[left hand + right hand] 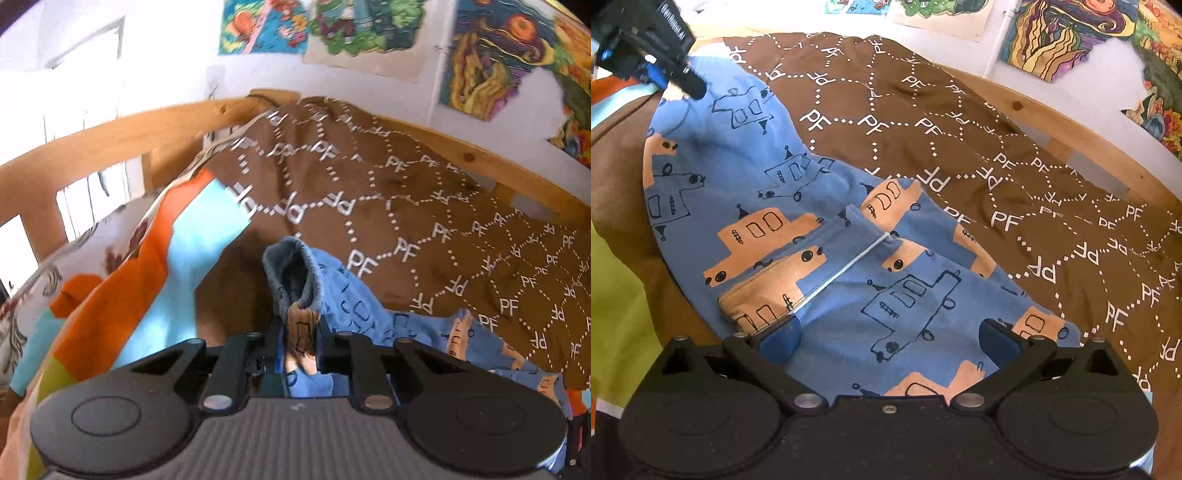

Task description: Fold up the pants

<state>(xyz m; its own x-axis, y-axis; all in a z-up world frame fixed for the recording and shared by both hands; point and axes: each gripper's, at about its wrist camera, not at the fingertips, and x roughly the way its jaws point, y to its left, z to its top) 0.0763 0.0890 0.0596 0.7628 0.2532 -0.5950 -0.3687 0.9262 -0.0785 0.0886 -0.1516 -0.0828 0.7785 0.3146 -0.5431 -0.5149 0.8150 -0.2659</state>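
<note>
Blue children's pants [827,206] printed with orange and outlined vehicles lie on a brown blanket [960,147] with white "PF" letters. My left gripper [300,343] is shut on the pants' ribbed cuff end [295,273] and lifts it off the blanket. It shows in the right wrist view [661,70] at the top left, holding the far end of the pants. My right gripper [890,341] is open, its blue-padded fingers [781,341] spread just above the near part of the pants. A folded flap with a white seam [842,269] lies on the middle of the pants.
A wooden bed rail [110,136] runs behind the blanket, with colourful pictures [509,55] on the white wall above. A multicoloured orange, light blue and green cover [155,273] lies to the left of the blanket.
</note>
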